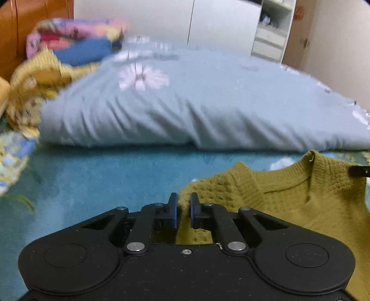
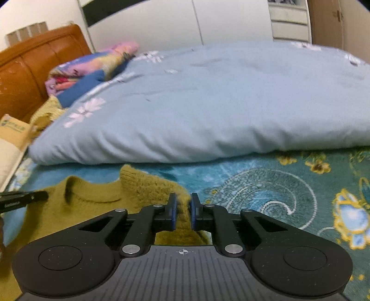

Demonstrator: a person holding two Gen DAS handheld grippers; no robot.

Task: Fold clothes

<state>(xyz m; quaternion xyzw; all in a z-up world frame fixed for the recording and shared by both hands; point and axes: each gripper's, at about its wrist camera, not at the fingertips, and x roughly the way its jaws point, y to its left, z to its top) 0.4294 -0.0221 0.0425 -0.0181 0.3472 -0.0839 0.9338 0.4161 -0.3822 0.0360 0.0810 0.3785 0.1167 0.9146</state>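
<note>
Both pairs of fingers are pinched tight on knit fabric: the left gripper (image 1: 183, 208) clamps one shoulder of the olive-green sweater (image 1: 289, 203), the right gripper (image 2: 183, 209) the other. The sweater lies on the teal floral bedspread (image 2: 277, 189), just before a pale blue duvet (image 2: 208, 104), with a brown headboard (image 2: 27, 76) beyond.

Ahead of me a puffy pale-blue duvet (image 2: 208, 104) with white flowers lies across the far half of a teal floral bedspread (image 2: 289, 189). At far left I see a brown padded headboard (image 2: 34, 69), with a stack of bright bedding (image 1: 76, 41) (pink, blue, yellow) before it. White wardrobe doors (image 1: 161, 20) and shelves (image 2: 289, 20) stand beyond.
</note>
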